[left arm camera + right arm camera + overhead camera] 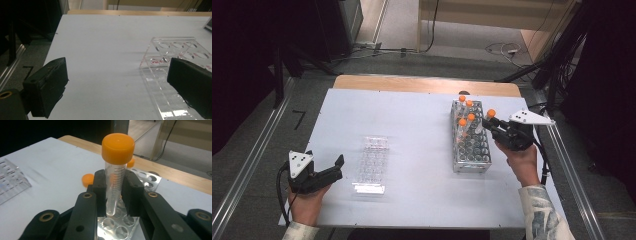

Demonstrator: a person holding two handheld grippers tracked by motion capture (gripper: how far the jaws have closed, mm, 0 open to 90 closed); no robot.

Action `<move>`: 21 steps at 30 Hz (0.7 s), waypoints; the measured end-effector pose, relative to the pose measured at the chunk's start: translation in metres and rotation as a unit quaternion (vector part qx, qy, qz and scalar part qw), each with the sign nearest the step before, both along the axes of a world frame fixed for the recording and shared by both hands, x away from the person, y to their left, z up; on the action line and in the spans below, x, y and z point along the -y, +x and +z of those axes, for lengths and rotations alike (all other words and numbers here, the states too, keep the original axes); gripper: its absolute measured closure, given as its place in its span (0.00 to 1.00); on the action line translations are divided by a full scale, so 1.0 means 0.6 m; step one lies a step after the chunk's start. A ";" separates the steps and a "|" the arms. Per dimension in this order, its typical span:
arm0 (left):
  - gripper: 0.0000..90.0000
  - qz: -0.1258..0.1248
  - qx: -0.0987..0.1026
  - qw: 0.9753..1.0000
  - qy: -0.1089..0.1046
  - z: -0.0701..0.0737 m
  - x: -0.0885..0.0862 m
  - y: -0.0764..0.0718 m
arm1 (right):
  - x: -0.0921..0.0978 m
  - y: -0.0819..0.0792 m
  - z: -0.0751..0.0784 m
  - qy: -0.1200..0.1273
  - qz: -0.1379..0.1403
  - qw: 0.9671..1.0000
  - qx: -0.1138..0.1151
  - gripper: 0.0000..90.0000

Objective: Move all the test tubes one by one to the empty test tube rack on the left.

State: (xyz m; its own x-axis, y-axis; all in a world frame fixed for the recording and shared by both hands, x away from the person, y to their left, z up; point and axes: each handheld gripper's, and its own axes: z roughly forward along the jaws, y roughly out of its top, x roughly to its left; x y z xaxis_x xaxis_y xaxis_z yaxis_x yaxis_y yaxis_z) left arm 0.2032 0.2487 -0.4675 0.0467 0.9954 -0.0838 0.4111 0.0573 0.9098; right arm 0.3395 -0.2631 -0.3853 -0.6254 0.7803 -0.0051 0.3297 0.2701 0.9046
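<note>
A clear tube with an orange cap [116, 175] stands upright between the jaws of my right gripper [114, 192], which is shut on it. In the high view that gripper [490, 123] holds the tube [491, 114] just above the right edge of a metal rack [470, 150]. Several more orange-capped tubes [463, 122] stand in the rack's far end. My left gripper [337, 165] rests open near the table's front left, just left of a clear plastic rack [373, 162]. That clear rack [175, 53] lies beside the right jaw in the left gripper view.
The white table [412, 120] has a wooden strip [427, 85] along its far edge. Metal rails [242, 165] run along both sides on the floor, and cables [507, 49] lie on the floor beyond.
</note>
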 end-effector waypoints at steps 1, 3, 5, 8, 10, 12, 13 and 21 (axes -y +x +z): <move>0.04 -0.001 -0.001 1.000 -0.001 0.001 0.002 0.002 | 0.000 0.000 0.000 0.000 0.000 1.000 0.000 0.80; 0.04 0.007 0.004 1.000 0.012 0.004 0.007 0.006 | -0.010 -0.010 -0.006 0.004 0.012 1.000 -0.004 0.80; 0.04 0.007 0.007 1.000 0.015 0.007 0.008 0.008 | -0.019 -0.016 -0.010 0.007 0.021 1.000 -0.007 0.80; 0.04 -0.005 0.016 1.000 0.013 0.022 0.014 0.014 | -0.033 -0.024 -0.012 0.011 0.035 0.999 -0.012 0.80; 0.04 -0.014 0.015 1.000 0.016 0.027 0.022 0.019 | -0.047 -0.028 -0.013 0.009 0.045 0.999 -0.012 0.80; 0.04 -0.019 0.014 1.000 0.017 0.028 0.025 0.021 | -0.054 -0.030 -0.014 0.009 0.050 0.999 -0.011 0.80; 0.04 -0.027 0.009 0.999 0.015 0.029 0.033 0.026 | -0.067 -0.033 -0.016 0.011 0.058 0.998 -0.012 0.80; 0.04 -0.062 -0.010 0.998 0.004 0.031 0.057 0.039 | -0.131 -0.044 -0.032 0.007 0.092 0.996 -0.020 0.80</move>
State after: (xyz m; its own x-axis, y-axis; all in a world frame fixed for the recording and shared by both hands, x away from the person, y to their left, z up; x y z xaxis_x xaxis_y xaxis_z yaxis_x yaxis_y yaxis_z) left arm 0.2264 0.2147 -0.4490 0.1670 0.9829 -0.0780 0.4328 -0.0020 0.9015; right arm 0.3133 -0.1847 -0.4045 -0.7574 0.6521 0.0327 0.3117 0.3172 0.8957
